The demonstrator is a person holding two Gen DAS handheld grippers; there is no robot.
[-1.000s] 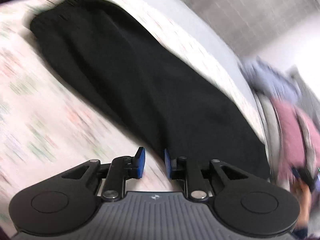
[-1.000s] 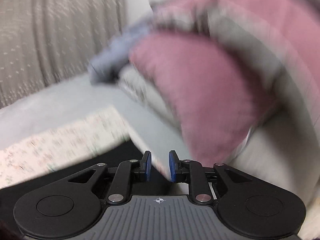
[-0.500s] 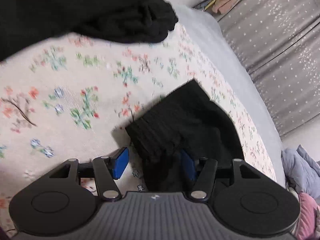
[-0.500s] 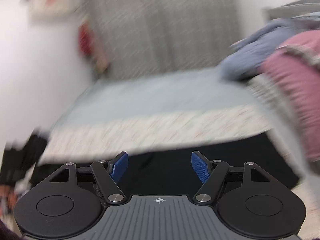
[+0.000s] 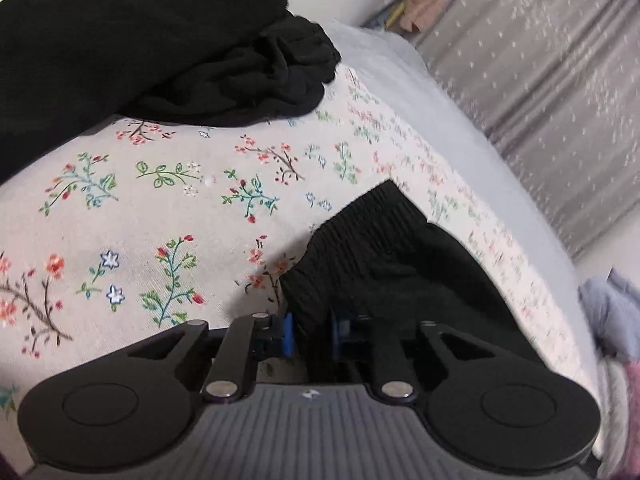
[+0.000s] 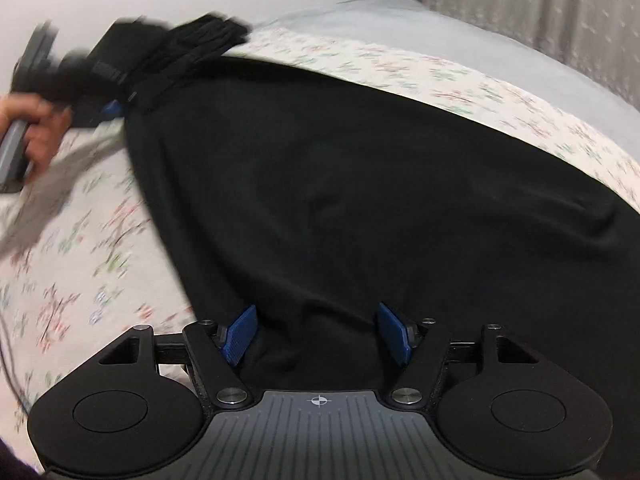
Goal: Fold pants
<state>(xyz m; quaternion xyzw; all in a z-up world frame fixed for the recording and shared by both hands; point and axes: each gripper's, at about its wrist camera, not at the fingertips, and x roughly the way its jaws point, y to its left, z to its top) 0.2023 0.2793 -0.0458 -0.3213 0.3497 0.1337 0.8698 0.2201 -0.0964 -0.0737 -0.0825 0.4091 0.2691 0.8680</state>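
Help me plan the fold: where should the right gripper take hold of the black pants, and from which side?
Grip the near hem edge of the black pants, coming from the near side, angled down. The cloth lies flat there between the closing jaws of the right gripper; the left gripper is closing on the ribbed waistband.

Seeing no readable text, label or number; only small white emblem showing on left gripper (image 5: 311, 336) body.

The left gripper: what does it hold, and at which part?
The left gripper is closing on the black pants at the ribbed waistband corner; the fabric sits between its pads.
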